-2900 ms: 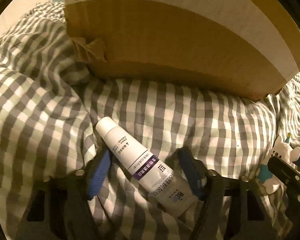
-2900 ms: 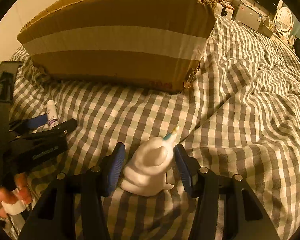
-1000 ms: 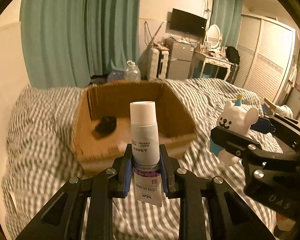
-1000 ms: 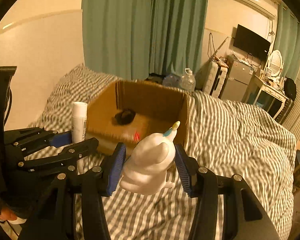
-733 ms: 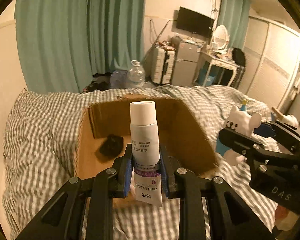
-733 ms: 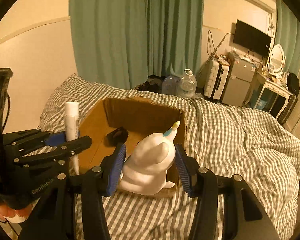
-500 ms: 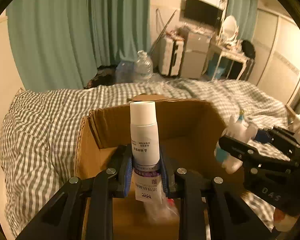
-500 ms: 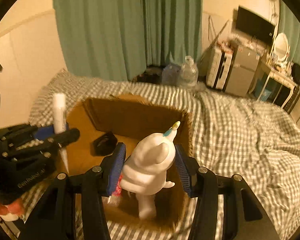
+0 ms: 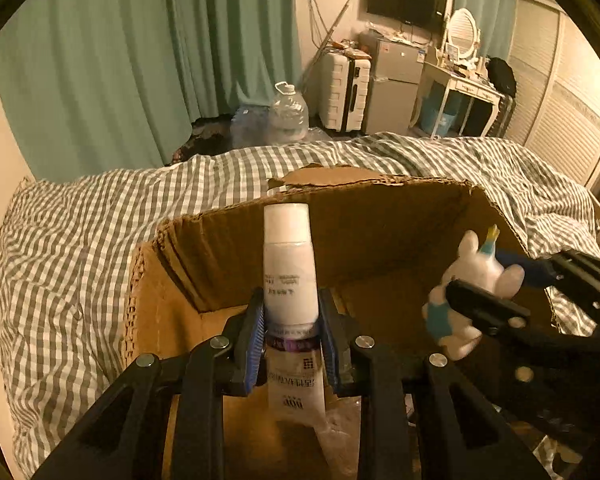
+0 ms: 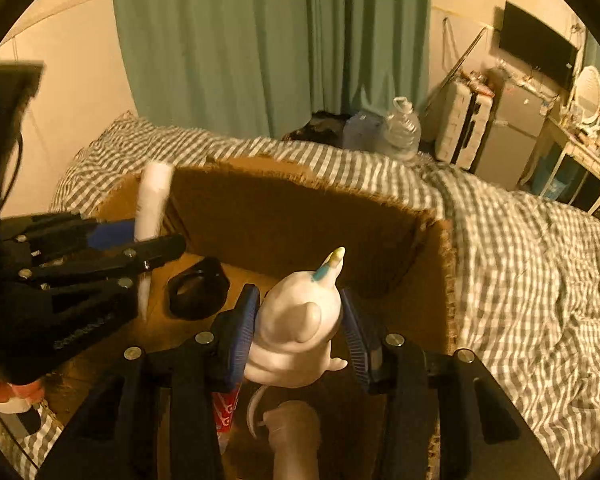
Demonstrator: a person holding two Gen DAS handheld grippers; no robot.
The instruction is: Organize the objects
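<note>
From the left wrist view, the left gripper was clamped on a white squeeze tube with a purple band and printed label, its blue-padded fingers pressing the tube's middle. The tube stood upright, cap up, over the open brown cardboard box, which sat on a bed covered by a grey-and-white checked quilt. At the right, the right gripper held a white bear-like figurine with a small yellow-and-teal horn above the box's interior.

From the right wrist view, the right gripper gripped the figurine from both sides — seen from behind, horn pointing up, over the box. A black ring-shaped object lay on the box floor. The left gripper held the tube at the box's left side.
</note>
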